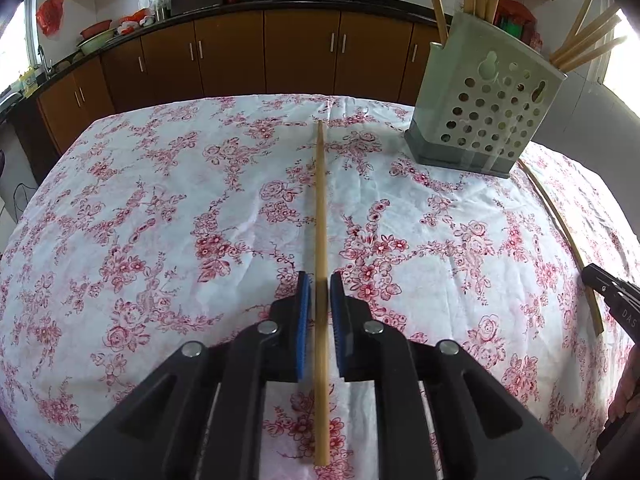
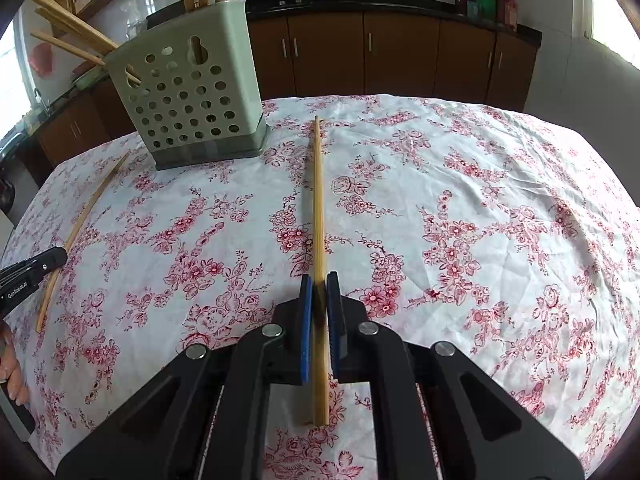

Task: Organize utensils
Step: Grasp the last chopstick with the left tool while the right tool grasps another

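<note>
Left tongs (image 1: 320,292) spread around one chopstick (image 1: 320,208); right tongs (image 2: 320,292) pinch another chopstick (image 2: 318,208); holder (image 1: 486,100) contents partly hidden

Left gripper (image 1: 320,304) and right gripper (image 2: 320,308): black angular plastic, blue ribbed jaws, round silver bolt heads, white lettering

Floral-clothed table (image 1: 160,208) bears a holder (image 1: 480,112) and chopsticks (image 1: 321,220).

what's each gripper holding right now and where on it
Right gripper is shut on a chopstick, near its thick end. Left gripper straddles another chopstick with small gaps, not yet gripping.
</note>
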Available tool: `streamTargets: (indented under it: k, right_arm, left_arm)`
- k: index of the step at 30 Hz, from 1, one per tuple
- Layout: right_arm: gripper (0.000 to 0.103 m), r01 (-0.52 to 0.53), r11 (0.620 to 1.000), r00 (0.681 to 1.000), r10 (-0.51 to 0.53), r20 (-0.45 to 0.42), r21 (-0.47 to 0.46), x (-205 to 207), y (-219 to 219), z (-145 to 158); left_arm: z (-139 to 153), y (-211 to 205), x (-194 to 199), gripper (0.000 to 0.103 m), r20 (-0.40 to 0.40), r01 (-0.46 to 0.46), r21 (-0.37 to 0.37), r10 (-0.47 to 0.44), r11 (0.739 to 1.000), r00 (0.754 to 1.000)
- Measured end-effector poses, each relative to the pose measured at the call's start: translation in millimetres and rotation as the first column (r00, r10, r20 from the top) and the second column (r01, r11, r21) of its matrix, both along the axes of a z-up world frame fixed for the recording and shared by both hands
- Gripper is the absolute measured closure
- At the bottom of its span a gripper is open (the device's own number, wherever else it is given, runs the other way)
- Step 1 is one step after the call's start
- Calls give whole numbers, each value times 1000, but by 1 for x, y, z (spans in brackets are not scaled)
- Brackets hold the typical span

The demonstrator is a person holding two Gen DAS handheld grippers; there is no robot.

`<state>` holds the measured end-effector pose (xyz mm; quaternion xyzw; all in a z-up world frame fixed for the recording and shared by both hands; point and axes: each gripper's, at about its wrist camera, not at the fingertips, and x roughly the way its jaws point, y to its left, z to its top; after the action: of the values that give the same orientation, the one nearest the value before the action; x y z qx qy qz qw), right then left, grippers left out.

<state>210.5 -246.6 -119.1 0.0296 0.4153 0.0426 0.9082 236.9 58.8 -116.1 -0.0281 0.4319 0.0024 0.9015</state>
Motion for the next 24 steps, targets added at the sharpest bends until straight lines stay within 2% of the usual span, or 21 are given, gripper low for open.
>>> streamTargets:
  k: [24]
  right_arm:
    - [94,-1,1000,1000,1,0,-5,0,0,0]
  left_arm:
    - [-1,-1,-2,86,2,5,-5,-5,1000,1000]
